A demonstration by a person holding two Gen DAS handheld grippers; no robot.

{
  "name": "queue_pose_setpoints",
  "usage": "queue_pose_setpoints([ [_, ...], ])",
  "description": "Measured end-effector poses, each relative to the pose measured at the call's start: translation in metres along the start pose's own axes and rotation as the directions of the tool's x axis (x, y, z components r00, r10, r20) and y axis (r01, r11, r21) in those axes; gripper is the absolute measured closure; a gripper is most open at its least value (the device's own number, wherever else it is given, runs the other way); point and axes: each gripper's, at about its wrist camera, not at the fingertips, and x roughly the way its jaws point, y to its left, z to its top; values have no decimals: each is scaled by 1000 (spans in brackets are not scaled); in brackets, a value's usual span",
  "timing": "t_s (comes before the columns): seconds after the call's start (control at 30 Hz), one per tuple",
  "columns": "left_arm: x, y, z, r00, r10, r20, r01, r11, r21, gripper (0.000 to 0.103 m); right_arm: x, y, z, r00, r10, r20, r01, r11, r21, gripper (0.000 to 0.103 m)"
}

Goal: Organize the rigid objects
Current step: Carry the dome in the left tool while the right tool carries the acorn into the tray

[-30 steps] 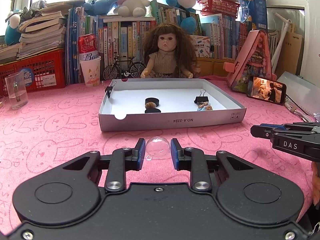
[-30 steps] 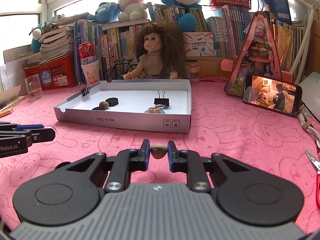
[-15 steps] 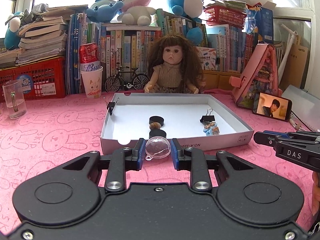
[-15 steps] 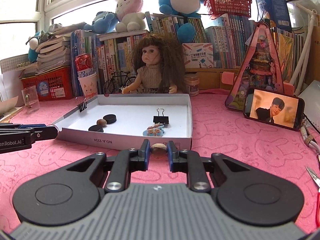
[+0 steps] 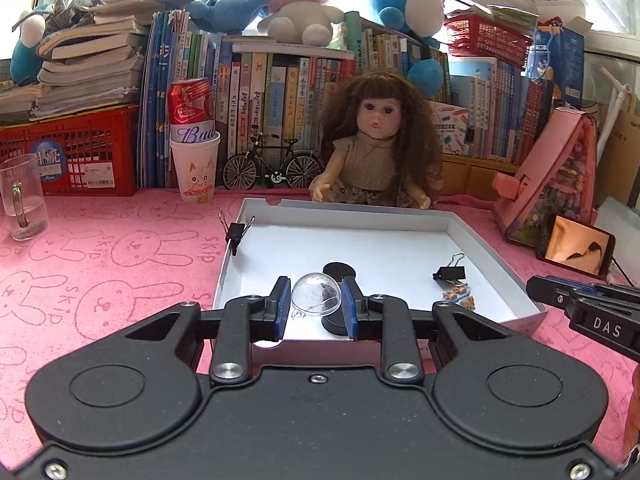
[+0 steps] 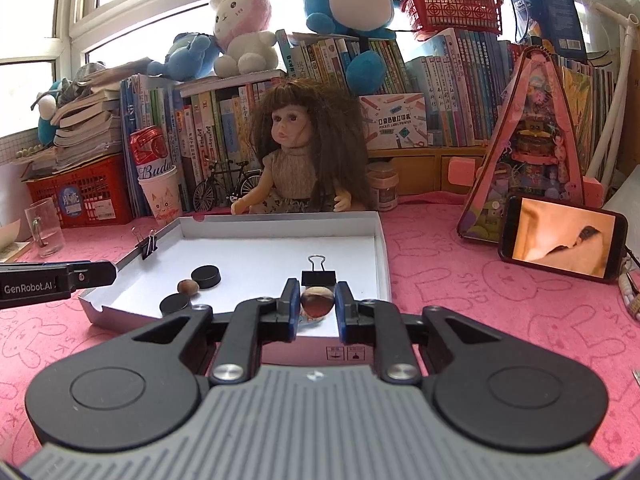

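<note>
My left gripper (image 5: 316, 304) is shut on a clear plastic dome (image 5: 316, 294), held over the near edge of the white cardboard tray (image 5: 472, 236). In the right wrist view my right gripper (image 6: 317, 306) is shut on a brown nut (image 6: 317, 300) above the tray's (image 6: 280, 220) near right corner. On the tray floor lie two black discs (image 6: 206, 276), another brown nut (image 6: 188, 287), a black binder clip (image 6: 319, 276) and a small colourful charm (image 5: 458, 296). A second binder clip (image 5: 236, 232) is clipped on the tray's left wall.
A doll (image 5: 380, 148) sits right behind the tray. Books, a red crate (image 5: 72, 152), a can in a paper cup (image 5: 194, 144) and a model bicycle (image 5: 272, 166) line the back. A glass mug (image 5: 22, 200) stands left; a playing phone (image 5: 574, 246) and pink toy house (image 6: 532, 152) stand right.
Both grippers have moved forward and a little up with their objects, from over the pink cloth to over the tray's near edge. The tray now looks closer and larger.
</note>
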Motion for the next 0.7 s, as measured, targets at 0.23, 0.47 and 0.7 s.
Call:
queue_pose_setpoints([
  [0.23,25,7,4,999,18,-44,-19,1000,-24,78,16,-1,1,999,-9,-44,10,1000,20,80],
  [0.47,46,15,2,995,42,-90,-46,998,-38,78,34,-4,1,995,-30,-91,34,999,39,80],
  [0.7,58,14,-1,992,55,-111,-58,998,-25,78,47,-6,-1,992,-42,-120,48,997,52,80],
])
